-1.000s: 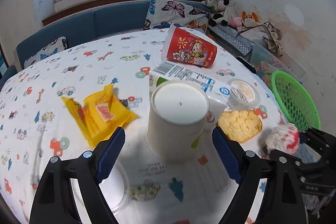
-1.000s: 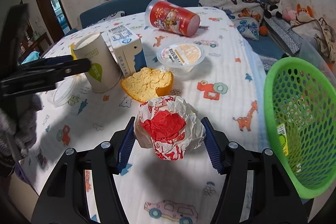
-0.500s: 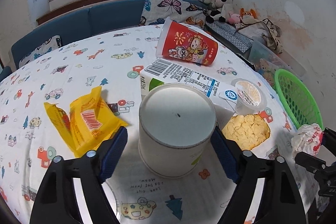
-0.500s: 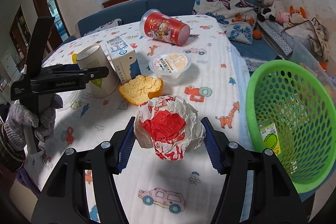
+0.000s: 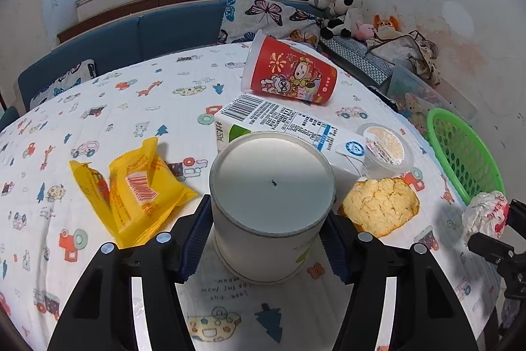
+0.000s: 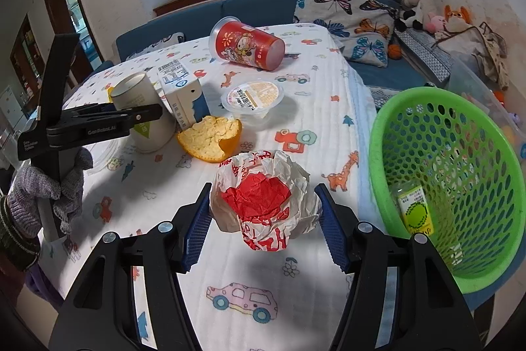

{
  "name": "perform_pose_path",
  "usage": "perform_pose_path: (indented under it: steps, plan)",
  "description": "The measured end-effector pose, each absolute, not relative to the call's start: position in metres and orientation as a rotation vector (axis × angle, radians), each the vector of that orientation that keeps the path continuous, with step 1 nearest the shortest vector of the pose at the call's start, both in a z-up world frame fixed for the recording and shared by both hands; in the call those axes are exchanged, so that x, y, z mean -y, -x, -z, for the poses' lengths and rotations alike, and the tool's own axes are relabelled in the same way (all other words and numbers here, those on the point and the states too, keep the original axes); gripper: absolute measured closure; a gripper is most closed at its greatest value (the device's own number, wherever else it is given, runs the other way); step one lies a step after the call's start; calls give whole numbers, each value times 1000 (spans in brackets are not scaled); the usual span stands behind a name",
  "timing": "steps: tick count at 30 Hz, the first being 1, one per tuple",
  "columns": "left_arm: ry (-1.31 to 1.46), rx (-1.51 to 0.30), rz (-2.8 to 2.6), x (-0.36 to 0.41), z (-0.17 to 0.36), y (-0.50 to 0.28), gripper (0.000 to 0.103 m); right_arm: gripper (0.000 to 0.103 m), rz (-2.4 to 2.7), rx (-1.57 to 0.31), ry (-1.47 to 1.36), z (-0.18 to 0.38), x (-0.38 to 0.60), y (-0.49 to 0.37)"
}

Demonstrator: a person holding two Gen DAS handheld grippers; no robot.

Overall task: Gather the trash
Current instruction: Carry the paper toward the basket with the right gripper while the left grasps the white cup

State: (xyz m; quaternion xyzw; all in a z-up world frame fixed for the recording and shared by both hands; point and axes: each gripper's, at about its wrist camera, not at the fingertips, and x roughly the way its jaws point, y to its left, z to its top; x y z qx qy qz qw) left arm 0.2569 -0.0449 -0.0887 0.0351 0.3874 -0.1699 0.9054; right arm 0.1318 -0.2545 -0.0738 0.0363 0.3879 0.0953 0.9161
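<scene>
While the jaws of the left gripper [image 5: 271,229] are closing around one white paper cup [image 5: 272,209], the blue pads [image 5: 197,234] already touch its wall on both sides, and the cup stands upside down on the worktop [image 5: 131,107]. The right gripper [image 6: 263,216] is clenched on one crumpled wrapper [image 6: 263,203], white with red print, and holds it above the worktop, just beside the one green basket [image 6: 460,173] that stands at the worktop's right edge. In this basket lies one small carton [image 6: 414,213] with a green and yellow label. On the cloth with cartoon animals and cars I count these other pieces of trash: one red cup [image 5: 289,74] lying on its side, one milk carton [image 5: 279,124] lying just behind the white cup, one sealed pudding cup [image 5: 384,150], one piece of orange peel [image 5: 381,206] to the right of the white cup, and two yellow packets [image 5: 131,186] to its left, one partly over the other. One clear lid [image 6: 105,153] lies near the white cup, partly hidden by the left gripper. A hand in a grey knitted glove [image 6: 49,186] holds the left gripper. Behind the worktop there is one blue sofa [image 5: 131,38] with butterfly cushions [image 5: 269,18]; some soft toys [image 5: 342,15] sit in the corner.
</scene>
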Motion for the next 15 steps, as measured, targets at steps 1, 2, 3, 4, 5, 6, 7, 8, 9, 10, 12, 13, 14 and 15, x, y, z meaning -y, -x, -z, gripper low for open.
perform_pose_path:
  steps: [1,2,3,4,5,6,7,8,9,10,12,13,14,15]
  plan:
    - [-72,-795,352,44,87,-255,43,41,-194,-797,-76,73,256,-131]
    - [-73,-790,351,43,85,-252,43,41,-191,-796,-79,73,257,-130]
    - [-71,-783,352,42,82,-248,43,41,-186,-795,-82,72,259,-130]
    - [-68,-780,355,41,79,-245,44,41,-181,-793,-83,72,260,-129]
    - [-68,-774,357,40,77,-241,44,41,-177,-791,-84,71,262,-128]
    - [-69,-771,356,40,74,-239,44,41,-170,-787,-86,71,265,-127]
    - [-71,-769,358,41,72,-235,44,41,-164,-785,-89,70,268,-126]
    - [-71,-768,362,41,70,-233,44,41,-159,-784,-93,70,271,-125]
    - [-75,-763,369,42,65,-228,44,41,-150,-783,-99,69,275,-125]
    - [-79,-758,375,43,62,-225,44,41,-140,-783,-105,69,280,-124]
    - [-88,-742,390,46,54,-216,44,41,-120,-782,-110,69,290,-123]
    - [-89,-735,398,48,49,-213,43,41,-109,-782,-108,69,293,-123]
    - [-90,-729,407,51,46,-210,43,41,-100,-781,-107,69,298,-123]
    - [-91,-723,417,55,41,-207,44,41,-87,-781,-106,69,304,-122]
